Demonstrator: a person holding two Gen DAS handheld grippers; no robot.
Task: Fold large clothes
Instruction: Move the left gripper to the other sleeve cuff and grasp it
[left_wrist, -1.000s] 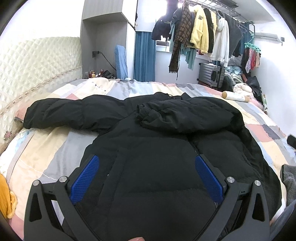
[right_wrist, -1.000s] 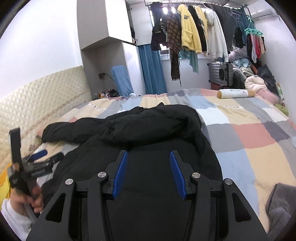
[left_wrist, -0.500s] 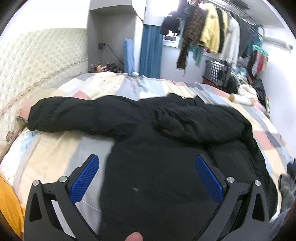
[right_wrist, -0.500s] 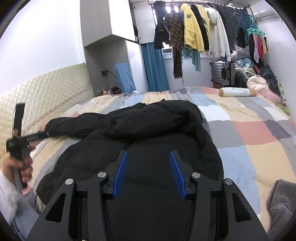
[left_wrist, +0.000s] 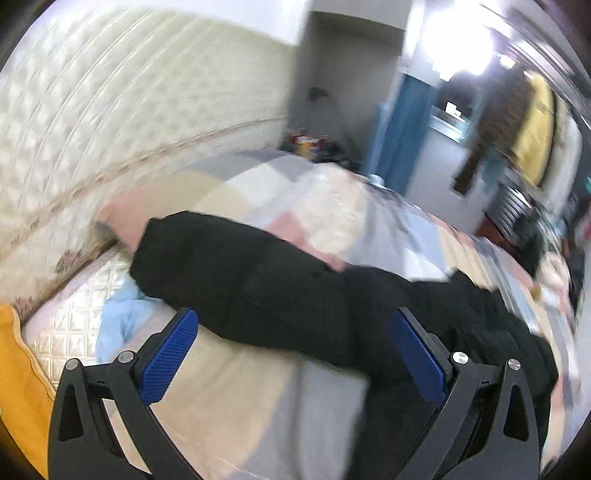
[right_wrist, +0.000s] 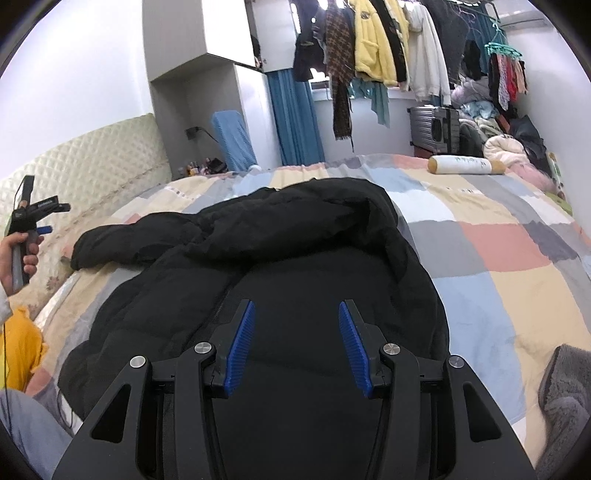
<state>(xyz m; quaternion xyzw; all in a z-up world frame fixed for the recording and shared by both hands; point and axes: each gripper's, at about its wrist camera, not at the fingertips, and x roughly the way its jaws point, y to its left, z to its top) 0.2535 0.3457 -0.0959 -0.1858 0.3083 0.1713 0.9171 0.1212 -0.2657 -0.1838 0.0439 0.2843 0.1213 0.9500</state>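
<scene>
Black padded jacket flat on patchwork bed, one sleeve stretched toward quilted headboard.
Left tongs wide apart, empty, above sleeve. Right tongs part open, nothing clamped, over jacket body.
Step, judged: grab sleeve, fold inward. Best to bite near cuff, pinch both layers, lift before dragging across chest.
Versus one second ago: left view swung from jacket body to sleeve, now blurred. Right view barely changed.
</scene>
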